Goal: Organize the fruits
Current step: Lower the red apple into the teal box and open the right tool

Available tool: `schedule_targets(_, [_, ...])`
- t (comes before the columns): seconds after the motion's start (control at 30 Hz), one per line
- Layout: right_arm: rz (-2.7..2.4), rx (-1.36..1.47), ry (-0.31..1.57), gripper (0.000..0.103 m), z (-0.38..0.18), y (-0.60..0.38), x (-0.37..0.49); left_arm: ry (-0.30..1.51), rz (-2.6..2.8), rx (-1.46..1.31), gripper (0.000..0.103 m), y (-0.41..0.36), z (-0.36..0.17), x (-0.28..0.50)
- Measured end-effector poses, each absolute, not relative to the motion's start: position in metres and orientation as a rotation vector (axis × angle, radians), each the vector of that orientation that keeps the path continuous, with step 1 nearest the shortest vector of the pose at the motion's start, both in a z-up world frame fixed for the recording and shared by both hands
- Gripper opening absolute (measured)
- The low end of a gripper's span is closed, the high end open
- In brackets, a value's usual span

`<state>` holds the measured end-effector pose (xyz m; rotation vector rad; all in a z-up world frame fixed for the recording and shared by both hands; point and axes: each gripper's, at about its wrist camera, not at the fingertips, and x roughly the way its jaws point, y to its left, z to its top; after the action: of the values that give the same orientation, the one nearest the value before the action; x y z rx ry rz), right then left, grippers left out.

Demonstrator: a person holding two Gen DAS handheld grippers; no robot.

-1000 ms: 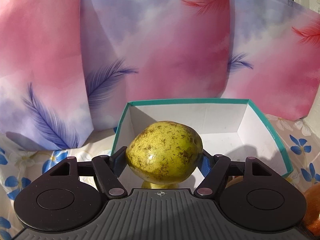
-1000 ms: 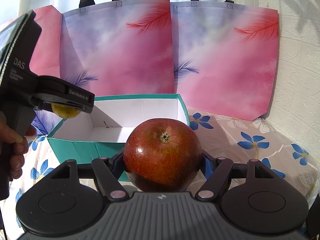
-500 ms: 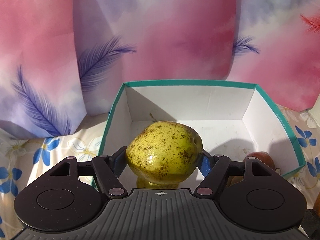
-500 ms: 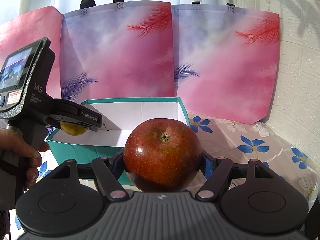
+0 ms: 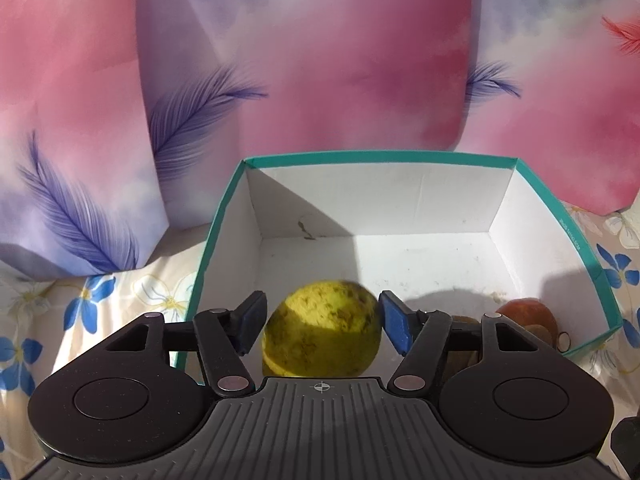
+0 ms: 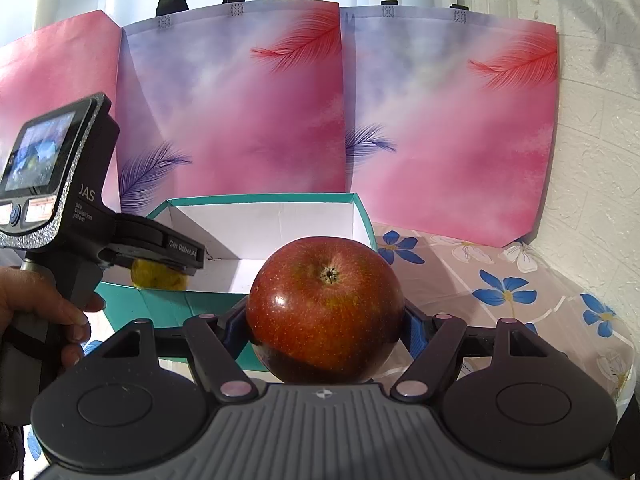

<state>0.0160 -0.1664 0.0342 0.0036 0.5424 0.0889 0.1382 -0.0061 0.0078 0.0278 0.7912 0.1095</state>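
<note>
Pink-and-lilac feather-print fabric bags (image 6: 248, 112) backed the counter. Before them sat the white, teal-rimmed cardboard box (image 5: 400, 158). The right claw (image 6: 325, 334) pinched a red apple (image 6: 324, 308). The left claw (image 5: 322, 326), jaws closing, stood clear of the speckled yellow-green fruit (image 5: 320, 332) inside the box.

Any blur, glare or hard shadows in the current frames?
Left wrist view: the pear is motion-blurred, everything else crisp; hard shadows fall across the white inside of the teal box. Right wrist view: the red apple is sharp with a small glare spot; fisheye bows the tote bags.
</note>
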Motion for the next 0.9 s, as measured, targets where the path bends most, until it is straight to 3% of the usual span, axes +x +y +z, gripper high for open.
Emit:
schedule_targets(0.23, [0.082, 0.003, 0.542, 0.073, 0.034, -0.167, 0.017, 0.814, 0.087, 0.013, 0.074, -0.003, 0.009, 0.132])
schedule_targets(0.3, [0.081, 0.0, 0.544, 0.073, 0.034, -0.166, 0.018, 0.791, 0.085, -0.012, 0.087, 0.003, 0.02, 0.121])
schedule_targets(0.4, [0.077, -0.015, 0.536, 0.073, 0.035, -0.165, 0.019, 0.683, 0.089, -0.062, 0.096, 0.018, 0.044, 0.09])
schedule_targets(0.53, [0.082, -0.041, 0.509, 0.073, 0.037, -0.162, 0.024, 0.604, 0.142, -0.067, 0.096, 0.038, 0.063, 0.059])
schedule_targets(0.9, [0.117, -0.044, 0.496, 0.073, 0.032, -0.146, 0.061, 0.675, 0.193, -0.061, 0.097, 0.054, 0.049, 0.043])
